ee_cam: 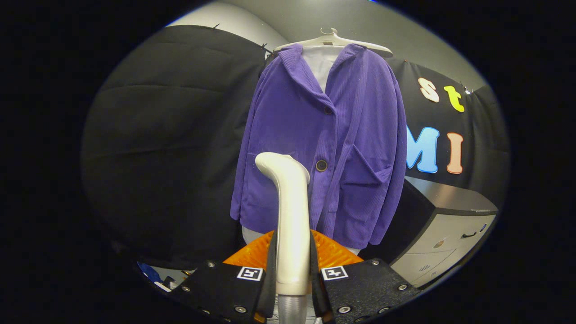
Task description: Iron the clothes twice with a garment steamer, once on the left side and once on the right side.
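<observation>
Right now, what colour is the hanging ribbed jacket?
Purple ribbed jacket, dark buttons; gripper view shows it best.

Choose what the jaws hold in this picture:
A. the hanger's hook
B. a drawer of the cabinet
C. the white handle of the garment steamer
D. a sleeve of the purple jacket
C: both jaws of the gripper press on the steamer handle, its head rising in front of the hanging purple jacket.

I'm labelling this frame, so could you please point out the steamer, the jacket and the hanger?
steamer (pixel 290 211): gripper view, middle of its handle, between the fingers.
jacket (pixel 288 130): gripper view, front panel beside the buttons.
hanger (pixel 335 40): gripper view, bar under the hook.
</observation>
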`<control>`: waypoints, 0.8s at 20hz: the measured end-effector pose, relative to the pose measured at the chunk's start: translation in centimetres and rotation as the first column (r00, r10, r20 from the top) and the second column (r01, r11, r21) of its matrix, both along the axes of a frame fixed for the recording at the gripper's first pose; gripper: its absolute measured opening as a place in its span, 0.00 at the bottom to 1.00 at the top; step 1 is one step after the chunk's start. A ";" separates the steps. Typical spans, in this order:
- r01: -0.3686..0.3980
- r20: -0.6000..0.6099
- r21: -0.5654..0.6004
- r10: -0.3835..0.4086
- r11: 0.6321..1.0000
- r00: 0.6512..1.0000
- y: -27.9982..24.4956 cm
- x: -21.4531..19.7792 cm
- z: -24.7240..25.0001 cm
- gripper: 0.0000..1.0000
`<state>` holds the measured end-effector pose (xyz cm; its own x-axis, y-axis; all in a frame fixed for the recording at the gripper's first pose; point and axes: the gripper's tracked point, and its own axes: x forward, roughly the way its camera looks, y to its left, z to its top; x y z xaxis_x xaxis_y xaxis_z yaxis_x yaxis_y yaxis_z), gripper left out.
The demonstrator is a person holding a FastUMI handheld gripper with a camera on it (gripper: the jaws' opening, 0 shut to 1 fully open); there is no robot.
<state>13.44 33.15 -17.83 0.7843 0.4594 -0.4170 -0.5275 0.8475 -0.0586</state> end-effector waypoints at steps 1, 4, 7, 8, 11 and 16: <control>-0.007 -0.004 -0.015 0.007 1.000 1.000 -0.1 -0.3 -0.7 0.33; -0.025 -0.039 -0.046 0.023 0.999 0.999 -0.6 -1.8 -3.3 0.33; -0.031 -0.073 -0.071 0.026 0.997 0.997 -1.2 -2.9 -5.5 0.33; -0.032 -0.088 -0.074 0.026 0.997 0.996 -1.4 -3.1 -6.2 0.33; -0.039 -0.123 -0.092 0.027 0.995 0.992 -1.9 -3.9 -7.8 0.33; -0.050 -0.199 -0.081 0.033 0.995 0.979 -3.3 -6.1 -10.2 0.33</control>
<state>7.37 29.85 -28.02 0.6633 0.4462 -0.6008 -0.5709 0.8207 -0.0207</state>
